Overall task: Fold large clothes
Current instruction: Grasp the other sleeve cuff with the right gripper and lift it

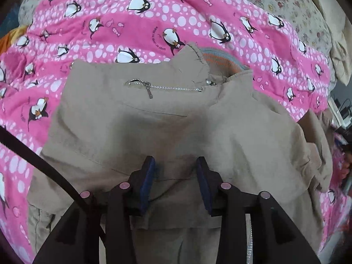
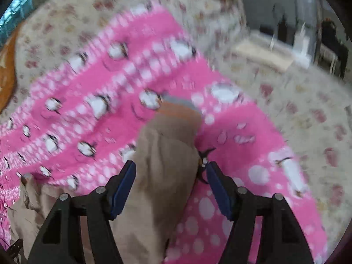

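Observation:
A beige zip jacket [image 1: 167, 118] lies partly folded on the pink penguin blanket [image 1: 136, 19]. Its chest zipper [image 1: 165, 87] and orange-and-grey ribbed collar [image 1: 222, 60] point away from me. My left gripper [image 1: 176, 165] is open just above the jacket's middle, with fabric below and between the blue pads. In the blurred right wrist view, a beige sleeve [image 2: 167, 160] with an orange-grey cuff [image 2: 180, 107] runs between the fingers of my right gripper [image 2: 171, 169], which is open.
The pink blanket [image 2: 92, 101] lies on a floral bedspread [image 2: 286, 118]. An orange cloth [image 2: 6, 70] sits at the left edge. Beige bedding [image 2: 261, 57] and dark furniture [image 2: 332, 41] stand beyond the bed on the right. A black strap [image 1: 33, 154] crosses the left view.

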Motion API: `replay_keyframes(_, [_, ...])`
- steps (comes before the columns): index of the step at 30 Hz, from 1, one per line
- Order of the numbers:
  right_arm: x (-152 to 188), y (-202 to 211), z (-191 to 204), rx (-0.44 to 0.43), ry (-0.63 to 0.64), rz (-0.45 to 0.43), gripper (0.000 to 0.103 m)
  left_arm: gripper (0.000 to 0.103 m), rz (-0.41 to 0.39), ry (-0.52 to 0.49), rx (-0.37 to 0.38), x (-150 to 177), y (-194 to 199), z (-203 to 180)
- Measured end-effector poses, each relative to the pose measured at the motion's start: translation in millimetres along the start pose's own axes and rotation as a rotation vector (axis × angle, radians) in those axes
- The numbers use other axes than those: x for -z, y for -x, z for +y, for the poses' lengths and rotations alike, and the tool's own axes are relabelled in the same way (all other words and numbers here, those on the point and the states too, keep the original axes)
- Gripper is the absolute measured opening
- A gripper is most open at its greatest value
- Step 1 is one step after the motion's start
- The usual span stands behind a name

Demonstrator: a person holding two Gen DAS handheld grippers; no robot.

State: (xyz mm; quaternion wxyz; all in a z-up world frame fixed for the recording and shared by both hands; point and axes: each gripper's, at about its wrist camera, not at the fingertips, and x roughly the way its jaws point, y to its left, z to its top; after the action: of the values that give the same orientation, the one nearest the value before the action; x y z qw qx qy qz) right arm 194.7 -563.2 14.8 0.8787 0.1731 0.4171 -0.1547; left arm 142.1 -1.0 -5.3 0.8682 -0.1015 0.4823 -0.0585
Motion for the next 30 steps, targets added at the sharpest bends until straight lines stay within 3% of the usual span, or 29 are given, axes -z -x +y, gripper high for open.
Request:
replay_keyframes(4, [4,-16,13,0.017,0.062,-0.050,0.073,0.021,-0.002,-0.006,-0.011,0,-2,-3])
replay_keyframes(5, [5,-16,15,0.004,0.062,-0.058,0.069,0.021,-0.004,-0.011,-0.017,1,-2,-5])
replay_keyframes(6, [4,-14,13,-0.075,0.047,-0.060,0.018,0.021,-0.005,-0.014,-0.021,1,-2,-6])
replay_keyframes(7, [4,-9,8,-0.129,0.003,-0.057,0.004,0.021,-0.006,-0.014,-0.022,1,-2,-6])
replay_keyframes(10, [11,34,7,-0.108,0.021,-0.183,0.004,0.022,-0.005,-0.010,-0.019,0,-3,-5])
replay_keyframes(16, [21,128,-25,0.058,0.015,-0.334,0.004,0.022,-0.014,0.010,-0.007,3,3,-1])
replay_keyframes(19, [29,165,-21,0.068,0.016,-0.385,0.004,0.022,-0.024,0.025,-0.002,6,9,2])
replay_keyframes(22, [50,190,16,-0.011,0.093,-0.418,0.004,0.022,-0.047,0.026,-0.009,7,17,1])
replay_keyframes(25, [90,189,91,-0.181,0.206,-0.376,0.004,0.022,-0.089,0.017,-0.018,5,26,1])
replay_keyframes(27, [129,167,155,-0.314,0.283,-0.292,0.004,0.022,-0.111,0.017,-0.027,4,30,2])
replay_keyframes(30, [177,132,224,-0.404,0.376,-0.183,0.004,0.022,-0.114,0.045,-0.005,3,33,9])
